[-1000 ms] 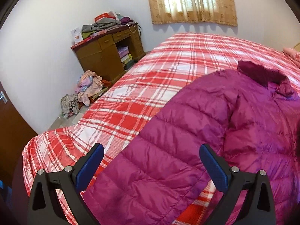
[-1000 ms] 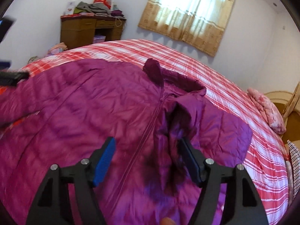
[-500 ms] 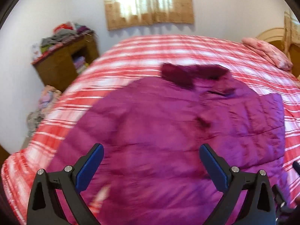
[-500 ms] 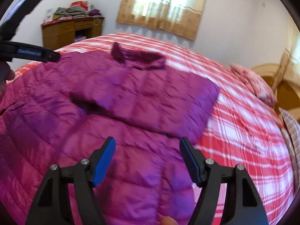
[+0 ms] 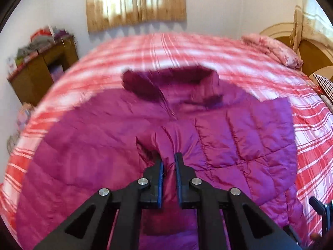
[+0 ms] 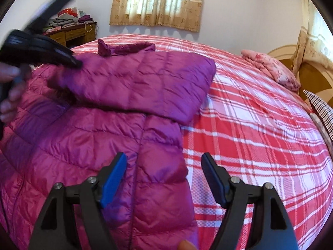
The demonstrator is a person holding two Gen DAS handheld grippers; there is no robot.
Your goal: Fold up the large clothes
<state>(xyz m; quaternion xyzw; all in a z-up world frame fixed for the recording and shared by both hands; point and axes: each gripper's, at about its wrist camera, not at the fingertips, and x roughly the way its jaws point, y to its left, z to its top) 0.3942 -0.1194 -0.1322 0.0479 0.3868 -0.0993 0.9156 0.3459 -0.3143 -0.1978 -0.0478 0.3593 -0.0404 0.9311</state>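
A magenta quilted down jacket (image 5: 239, 145) lies front up on the bed, collar (image 5: 166, 81) at the far end. Its right sleeve (image 6: 145, 83) is folded flat across the chest. My left gripper (image 5: 169, 159) is over the middle of the jacket, shut on a raised ridge of its fabric near the sleeve's end. In the right wrist view it shows as a dark blur at the upper left, held by a hand (image 6: 10, 87). My right gripper (image 6: 164, 160) hovers over the jacket's right side edge (image 6: 162, 177); its jaws are opening and the pads touch nothing.
The bed has a red and white plaid cover (image 6: 260, 135). A pink pillow (image 6: 270, 68) and a wooden headboard (image 6: 312, 77) are at the right, with striped cloth (image 6: 324, 112) below. A wooden desk (image 5: 41, 68) piled with clothes stands by the left wall.
My left gripper swung from the jacket's left side to its middle and closed from wide open onto the fabric. My right gripper slid right to the jacket's side edge, leaving the sleeve laid across.
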